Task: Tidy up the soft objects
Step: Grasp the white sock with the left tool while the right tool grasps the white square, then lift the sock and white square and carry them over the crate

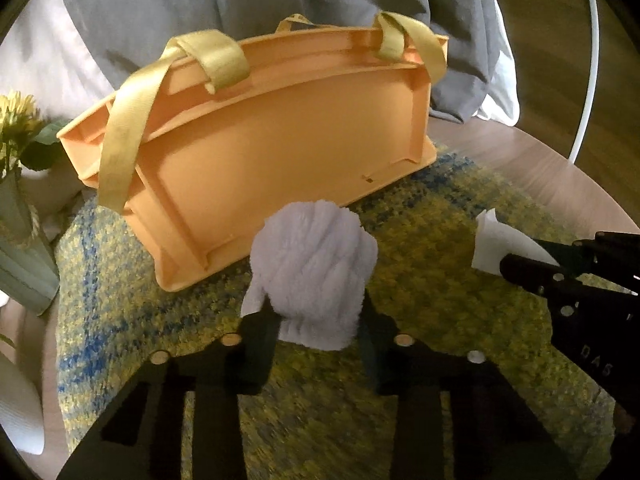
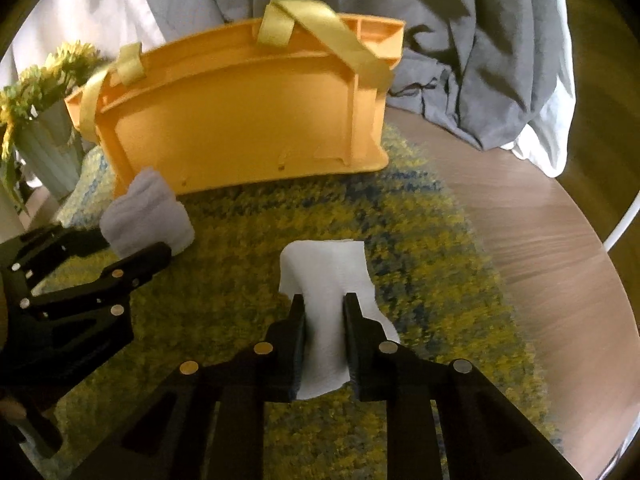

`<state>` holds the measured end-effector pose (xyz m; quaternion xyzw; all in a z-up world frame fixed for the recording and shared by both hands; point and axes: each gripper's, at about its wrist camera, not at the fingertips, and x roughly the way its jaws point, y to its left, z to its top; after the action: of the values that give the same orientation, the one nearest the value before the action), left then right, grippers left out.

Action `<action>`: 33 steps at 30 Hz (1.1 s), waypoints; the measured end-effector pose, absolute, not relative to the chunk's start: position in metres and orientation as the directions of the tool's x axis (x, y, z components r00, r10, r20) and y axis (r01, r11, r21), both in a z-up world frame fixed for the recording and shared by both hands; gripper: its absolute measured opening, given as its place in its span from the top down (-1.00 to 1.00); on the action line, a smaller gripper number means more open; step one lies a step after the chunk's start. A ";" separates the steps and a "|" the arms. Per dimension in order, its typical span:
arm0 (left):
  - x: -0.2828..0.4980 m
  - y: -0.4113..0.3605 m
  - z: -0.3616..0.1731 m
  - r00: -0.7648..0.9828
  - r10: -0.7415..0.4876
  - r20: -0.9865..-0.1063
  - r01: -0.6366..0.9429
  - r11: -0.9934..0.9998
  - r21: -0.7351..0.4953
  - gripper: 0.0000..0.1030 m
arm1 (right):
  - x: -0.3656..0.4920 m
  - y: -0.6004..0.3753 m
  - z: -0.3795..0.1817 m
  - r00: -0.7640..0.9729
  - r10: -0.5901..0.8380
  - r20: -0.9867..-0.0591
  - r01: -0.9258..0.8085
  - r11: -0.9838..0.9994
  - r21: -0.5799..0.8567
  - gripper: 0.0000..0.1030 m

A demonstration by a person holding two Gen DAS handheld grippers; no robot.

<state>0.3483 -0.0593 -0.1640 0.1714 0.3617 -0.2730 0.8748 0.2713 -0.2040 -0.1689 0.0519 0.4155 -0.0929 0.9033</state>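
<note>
left gripper [image 1: 316, 312]: clamped down on a fluffy lavender towel roll [image 1: 314, 268], jaws narrow with the roll bulging out above and in front of the fingers. In the right wrist view the same gripper [image 2: 132, 248] comes in from the left edge with the roll [image 2: 146, 212] sticking out past its tips.

right gripper [image 2: 323, 316]: pinched tight on a white folded cloth [image 2: 326, 280], both pads pressing its middle so it's squeezed into a waist; the top flares out ahead of the fingers and a flap hangs out below. From the left wrist view you only see it poking in at the right edge [image 1: 516, 268] with a white corner of the cloth [image 1: 496, 240] beyond its tip.

towel roll vs. basket: the roll is just in front of the lower front wall of the orange plastic basket [image 1: 280, 128], near its left half in the right wrist view. Can't tell if it actually touches.

white cloth vs. basket: well in front of the basket [image 2: 248, 120], roughly centred, over the mat.

basket: upright on the yellow and blue shaggy mat [image 1: 460, 240], with yellow ribbon handles [image 1: 120, 128] draped over the rim.

table: round wooden table [image 2: 540, 240] under the mat.

off to the side: ribbed pale green vase [image 2: 52, 148] with yellow flowers [image 2: 68, 60], left of the basket.

behind: rumpled grey fabric [image 2: 460, 40].
</note>
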 end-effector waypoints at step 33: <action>0.241 -0.033 -0.056 0.779 -0.286 -0.558 0.352 0.936 0.012 0.46 | 0.207 -0.210 -0.068 0.814 0.010 -0.581 0.017 0.999 0.041 0.64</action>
<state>0.2415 -0.0326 -0.0564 0.0577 0.2862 -0.1694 0.9413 0.2066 -0.2100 -0.0680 0.0219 0.3049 -0.0017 0.9521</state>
